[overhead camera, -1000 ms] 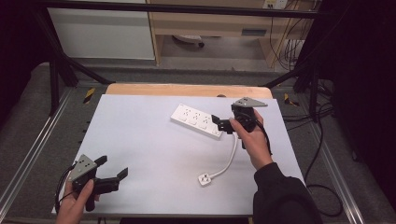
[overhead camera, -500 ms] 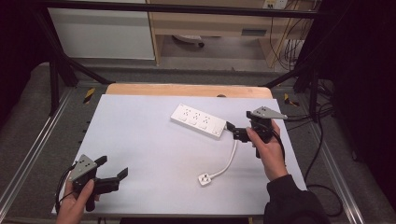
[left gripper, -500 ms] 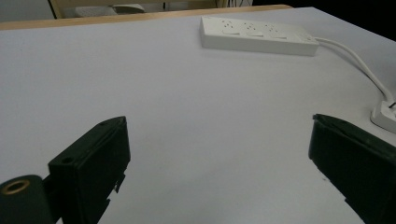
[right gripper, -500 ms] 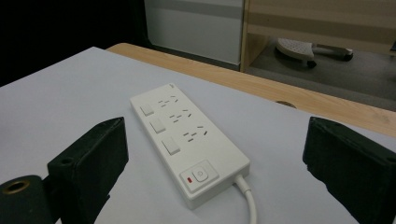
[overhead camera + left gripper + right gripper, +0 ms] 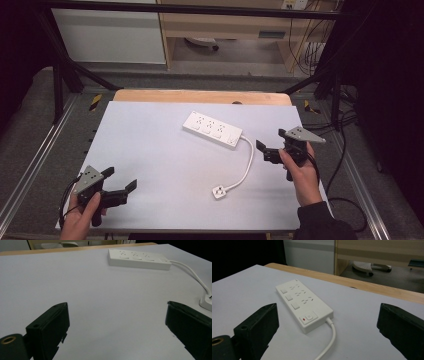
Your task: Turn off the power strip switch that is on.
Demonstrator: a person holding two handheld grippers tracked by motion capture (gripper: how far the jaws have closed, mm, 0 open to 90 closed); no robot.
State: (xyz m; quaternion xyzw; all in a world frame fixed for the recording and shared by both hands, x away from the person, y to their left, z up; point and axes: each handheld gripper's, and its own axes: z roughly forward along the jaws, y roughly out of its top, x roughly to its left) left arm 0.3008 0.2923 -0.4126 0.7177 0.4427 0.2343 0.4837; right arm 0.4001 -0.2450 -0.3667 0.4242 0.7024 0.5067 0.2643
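Power strip (image 5: 213, 129): white, with white cable (image 5: 244, 167) and red indicator. Tabletop (image 5: 150, 160): pale grey, tan wooden edge. Claws: black.

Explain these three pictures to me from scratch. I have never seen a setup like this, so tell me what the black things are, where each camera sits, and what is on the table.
There is no robot here. A person sits at a table and holds a hand tool in each hand; each tool ends in a pair of black tongs. The high view looks down from above the person: the left tongs sit near the table's front left corner, the right tongs at the right side. Both are open and hold nothing.

The other two pictures come from small cameras riding on the tools themselves, so the two black blocks rising from the bottom of each are that tool's own jaws.

On the white table lies a white power strip with three sockets and a switch. Its cord curves toward the person and ends in a white plug lying loose on the table. The right tongs point at the strip's switch end.
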